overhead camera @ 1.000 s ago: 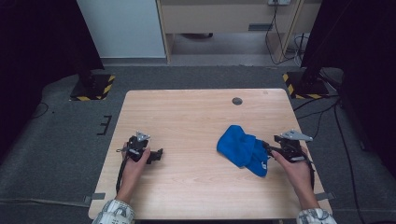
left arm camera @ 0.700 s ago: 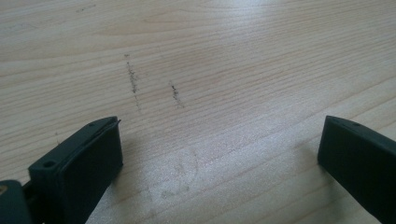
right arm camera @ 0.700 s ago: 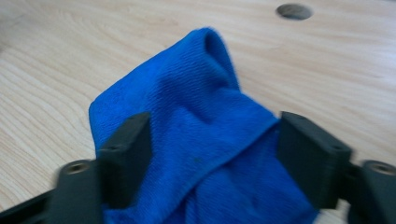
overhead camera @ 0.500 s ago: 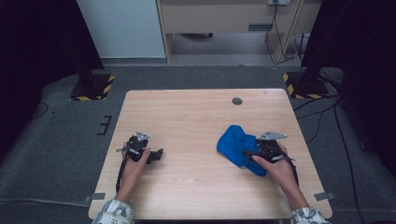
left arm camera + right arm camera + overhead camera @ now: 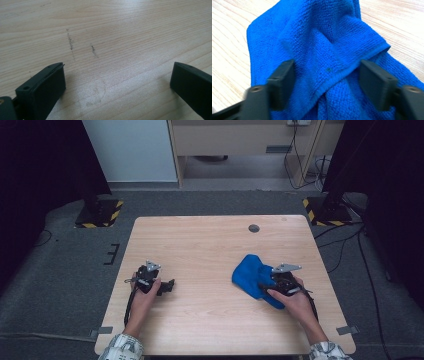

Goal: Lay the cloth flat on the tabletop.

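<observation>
A crumpled blue microfibre cloth (image 5: 249, 274) lies on the right half of the wooden table (image 5: 210, 240). My right gripper (image 5: 264, 287) sits low on the cloth's near right side. In the right gripper view its jaws straddle a raised fold of the cloth (image 5: 322, 50). They have just been closing, with the fold between them and a little room still left at the pads, so the right gripper (image 5: 327, 77) counts as open. My left gripper (image 5: 170, 285) rests on the table's left side, and in its own view the left gripper (image 5: 117, 82) stands wide open over bare wood.
A small dark round disc (image 5: 254, 228) sits in the tabletop near the far edge. Two stands with yellow-black striped bases (image 5: 97, 212) (image 5: 322, 210) flank the table on the floor. Faint dark scuff marks (image 5: 71, 43) lie ahead of the left jaws.
My right gripper has moved left and down onto the blue cloth, pushing into its right edge. The left hand and gripper have not moved.
</observation>
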Motion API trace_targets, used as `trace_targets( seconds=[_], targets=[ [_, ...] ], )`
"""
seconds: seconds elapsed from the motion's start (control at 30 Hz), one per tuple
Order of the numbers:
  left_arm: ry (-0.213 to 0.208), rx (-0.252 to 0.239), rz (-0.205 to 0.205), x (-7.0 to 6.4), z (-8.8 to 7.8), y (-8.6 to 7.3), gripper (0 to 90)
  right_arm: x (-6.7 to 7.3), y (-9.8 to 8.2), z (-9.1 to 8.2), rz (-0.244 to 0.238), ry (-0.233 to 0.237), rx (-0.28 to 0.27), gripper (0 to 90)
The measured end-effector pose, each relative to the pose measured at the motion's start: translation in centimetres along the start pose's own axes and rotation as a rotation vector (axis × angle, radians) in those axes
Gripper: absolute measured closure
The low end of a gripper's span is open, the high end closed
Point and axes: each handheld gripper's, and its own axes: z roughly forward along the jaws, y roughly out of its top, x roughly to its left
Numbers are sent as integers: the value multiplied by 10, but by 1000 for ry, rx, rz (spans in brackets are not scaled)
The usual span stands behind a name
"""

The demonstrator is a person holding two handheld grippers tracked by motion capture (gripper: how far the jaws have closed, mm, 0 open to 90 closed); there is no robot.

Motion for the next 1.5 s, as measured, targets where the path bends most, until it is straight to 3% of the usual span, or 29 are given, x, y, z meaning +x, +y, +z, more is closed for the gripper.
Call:
trace_targets(
  seconds=[0.03,0.07,0.1,0.23,0.37,0.63,0.73,0.87,0.93,1.17,1.3,1.4,1.5],
  targets=[
    [0,0,0,0,0,0,0,0,0,0,-3,0,-5,413],
    [0,0,0,0,0,0,0,0,-1,-1,-11,-3,-8,523],
    [0,0,0,0,0,0,0,0,-1,-1,-11,-3,-8,523],
    [0,0,0,0,0,0,0,0,-2,-2,-14,15,-18,725],
    [0,0,0,0,0,0,0,1,-1,-2,-19,27,-33,782],
    [8,-7,1,-1,-1,0,8,13,11,-11,-4,72,-111,790],
    [31,-13,14,-3,-4,1,52,27,20,-9,-11,107,-124,789],
    [24,-56,15,-8,-12,4,57,51,35,-2,-46,147,-131,787],
    [7,-88,21,-15,-18,7,57,69,43,8,-65,171,-119,785],
    [-20,-125,41,-26,-28,11,60,98,56,33,-82,213,-87,780],
    [-32,-117,78,-33,-28,9,60,112,57,55,-102,235,-49,766],
    [-34,-111,86,-37,-27,9,60,115,56,63,-125,224,-31,743],
    [-38,-113,90,-40,-27,10,60,115,55,69,-128,211,-19,653]
  ],
)
